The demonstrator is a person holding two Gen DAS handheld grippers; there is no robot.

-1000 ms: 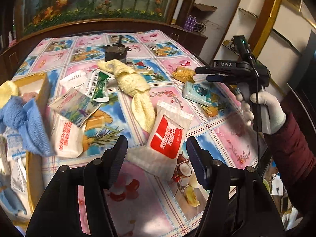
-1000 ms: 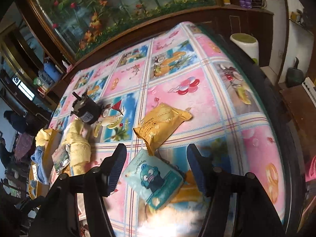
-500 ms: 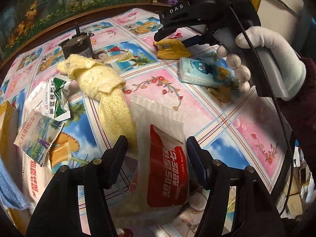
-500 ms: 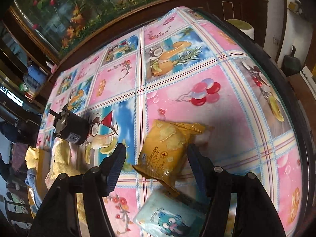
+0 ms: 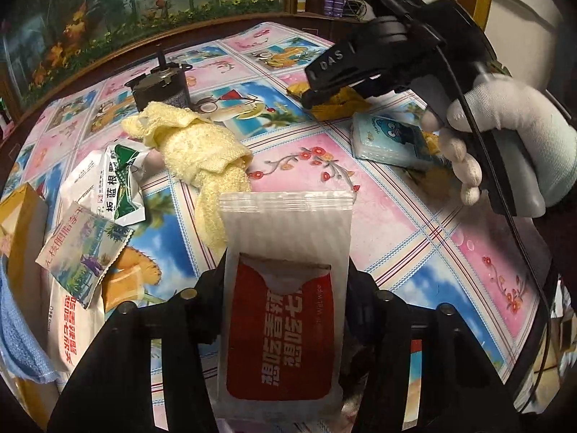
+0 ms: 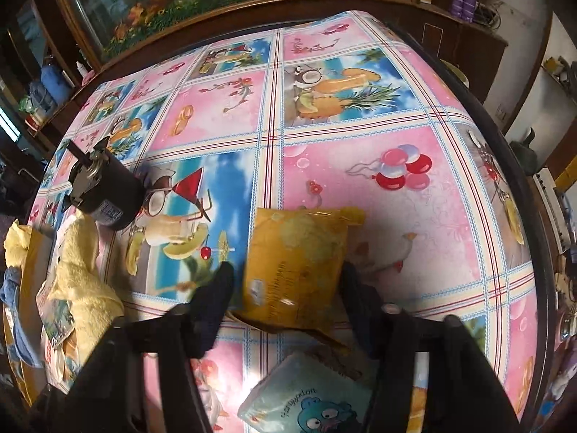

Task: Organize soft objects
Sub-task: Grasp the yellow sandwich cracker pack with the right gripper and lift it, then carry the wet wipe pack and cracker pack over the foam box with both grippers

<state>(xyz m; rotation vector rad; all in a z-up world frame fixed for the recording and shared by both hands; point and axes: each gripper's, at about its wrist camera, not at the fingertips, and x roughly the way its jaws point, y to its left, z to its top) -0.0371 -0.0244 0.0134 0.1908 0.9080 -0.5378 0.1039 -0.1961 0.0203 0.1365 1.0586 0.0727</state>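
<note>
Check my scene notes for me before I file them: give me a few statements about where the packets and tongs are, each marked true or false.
1. The red and white wet-wipe packet is between the fingers of the left tongs. True.
2. The right tongs straddle the blue cartoon packet. False: they are closing around the yellow packet; the blue one lies nearer the camera.
3. The yellow towel lies beside the black motor. True.
4. The hand holding the right tongs is bare. False: it wears a white glove.
</note>
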